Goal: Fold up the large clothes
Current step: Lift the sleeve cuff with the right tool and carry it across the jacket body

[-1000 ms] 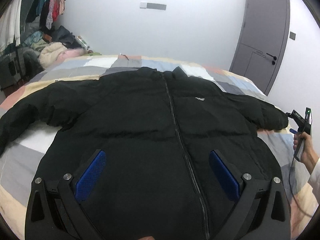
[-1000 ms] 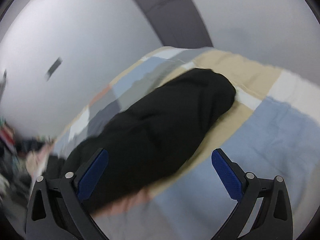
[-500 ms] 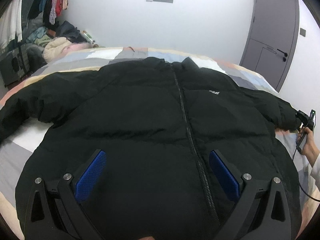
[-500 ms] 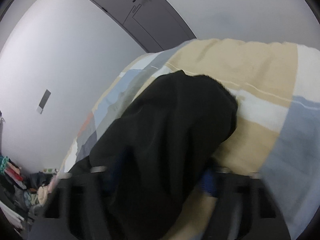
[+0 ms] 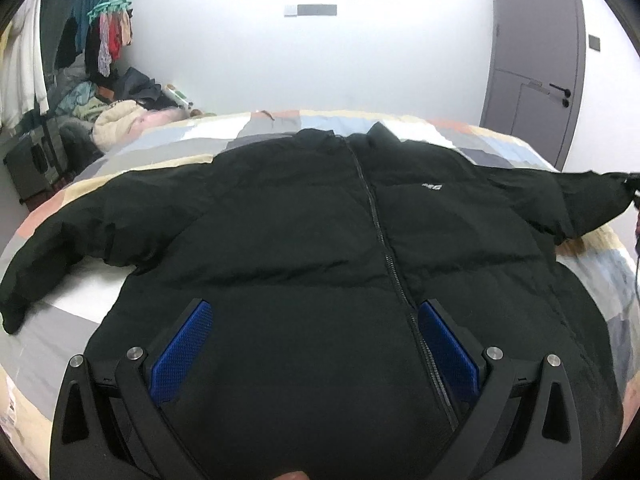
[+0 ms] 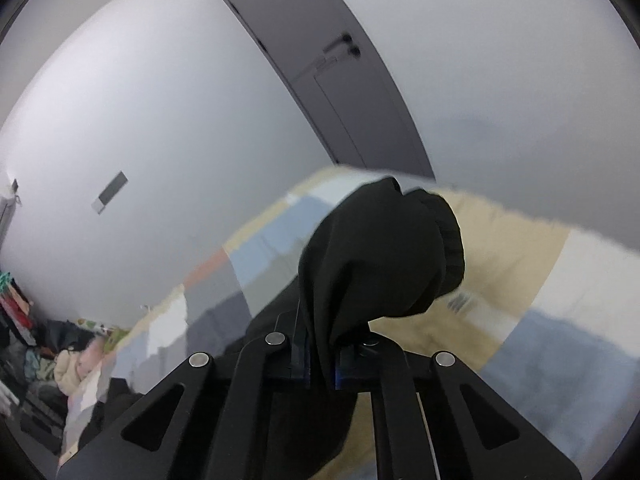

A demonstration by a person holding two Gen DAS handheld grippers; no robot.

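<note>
Left wrist view: puffy black jacket (image 5: 312, 240) lies front-up, zipped, on the patchwork bed (image 5: 72, 312), matte quilted shell; its far sleeve lifts at the picture's right edge, cuff cut off. Left gripper (image 5: 316, 344) hovers above the hem, blue ribbed pads spread, grasping nothing

Right wrist view: right gripper (image 6: 322, 360), just closing, now pinches the sleeve (image 6: 380, 256); ribbed cuff bunches above, pads nearly buried, background blurred

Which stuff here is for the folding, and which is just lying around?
For the folding: puffy black zip-up jacket; its sleeve cuff, pinched in the right gripper; open left gripper.

Lying around: pile of clothes; hanging laundry; grey door.
</note>
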